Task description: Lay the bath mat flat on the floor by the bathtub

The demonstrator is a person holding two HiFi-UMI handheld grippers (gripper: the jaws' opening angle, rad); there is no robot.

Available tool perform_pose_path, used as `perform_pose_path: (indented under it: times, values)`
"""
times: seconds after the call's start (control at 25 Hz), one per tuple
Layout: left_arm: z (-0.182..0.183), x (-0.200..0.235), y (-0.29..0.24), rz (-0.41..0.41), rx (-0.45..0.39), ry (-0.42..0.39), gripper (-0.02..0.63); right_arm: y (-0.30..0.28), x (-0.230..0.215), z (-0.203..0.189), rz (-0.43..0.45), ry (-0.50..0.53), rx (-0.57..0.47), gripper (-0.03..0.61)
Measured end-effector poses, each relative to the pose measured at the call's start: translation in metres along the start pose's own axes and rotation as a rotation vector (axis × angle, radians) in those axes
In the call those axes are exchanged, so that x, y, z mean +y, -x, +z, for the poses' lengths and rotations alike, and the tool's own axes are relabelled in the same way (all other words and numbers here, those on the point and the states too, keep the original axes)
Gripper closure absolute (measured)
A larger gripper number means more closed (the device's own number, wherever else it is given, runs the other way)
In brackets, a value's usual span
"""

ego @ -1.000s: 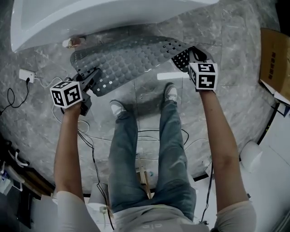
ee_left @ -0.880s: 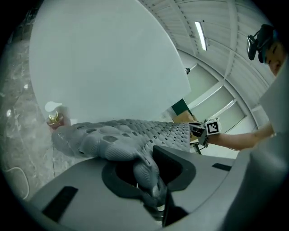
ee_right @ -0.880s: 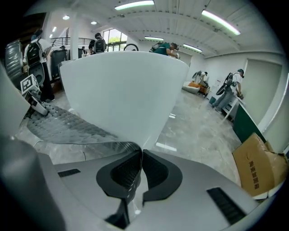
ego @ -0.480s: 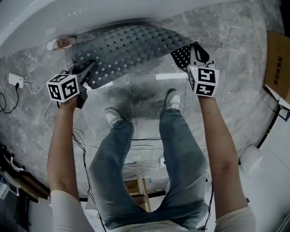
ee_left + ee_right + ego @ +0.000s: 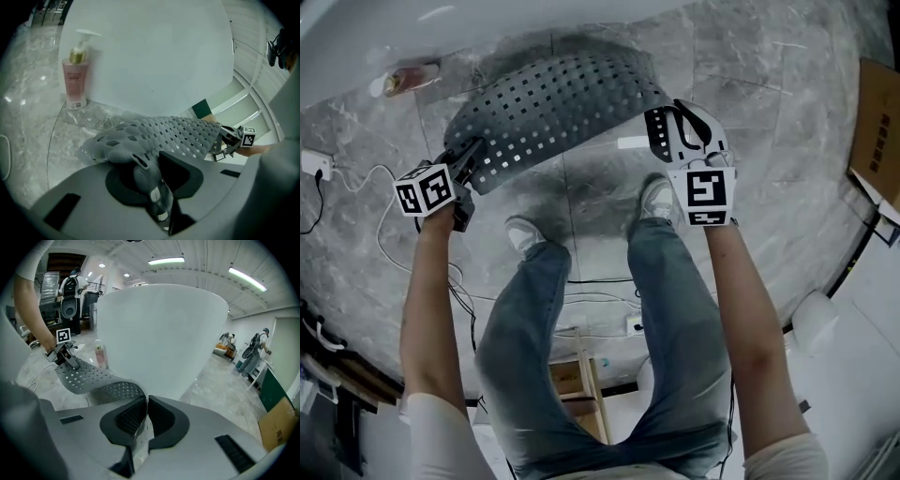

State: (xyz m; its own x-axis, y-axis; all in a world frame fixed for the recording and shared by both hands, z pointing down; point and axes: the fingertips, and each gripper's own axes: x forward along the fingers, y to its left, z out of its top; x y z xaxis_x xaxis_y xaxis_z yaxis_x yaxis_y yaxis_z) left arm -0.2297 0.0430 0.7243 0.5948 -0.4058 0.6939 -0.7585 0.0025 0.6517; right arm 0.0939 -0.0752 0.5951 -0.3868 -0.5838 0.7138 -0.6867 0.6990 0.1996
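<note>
While the left gripper (image 5: 471, 157) pinched a bunched corner of the bath mat (image 5: 558, 108) at nine o'clock, grey perforated mat arched between both tools over the marble floor (image 5: 787, 122), white bathtub (image 5: 356, 33) at twelve o'clock, right gripper (image 5: 673, 131) clamped thinly on the three o'clock edge.

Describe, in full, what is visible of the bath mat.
The bath mat is grey, rubbery-looking and flexible, pierced by rows of small holes. It arches beside the white bathtub, not yet flat on the floor. The left tongs pinch one bunched corner, the right tongs the opposite edge.
</note>
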Motion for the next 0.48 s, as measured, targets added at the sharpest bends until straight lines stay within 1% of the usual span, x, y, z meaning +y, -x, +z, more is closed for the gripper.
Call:
perform_pose_path:
  times: [0.16, 0.28, 0.36, 0.48]
  values:
    - [-0.026, 0.004, 0.005, -0.028, 0.021, 0.032, 0.508, 0.010, 0.030, -0.037, 0.010, -0.066, 0.079, 0.532]
    - [-0.049, 0.007, 0.009, -0.027, 0.047, 0.058, 0.499, 0.022, 0.059, -0.080, 0.030, -0.092, 0.191, 0.532]
    - [-0.066, 0.010, 0.012, -0.012, 0.076, 0.057, 0.486, 0.030, 0.073, -0.114, 0.037, -0.115, 0.277, 0.532]
    - [-0.092, 0.017, 0.014, 0.012, 0.132, 0.051, 0.444, 0.038, 0.089, -0.163, 0.055, -0.120, 0.385, 0.530]
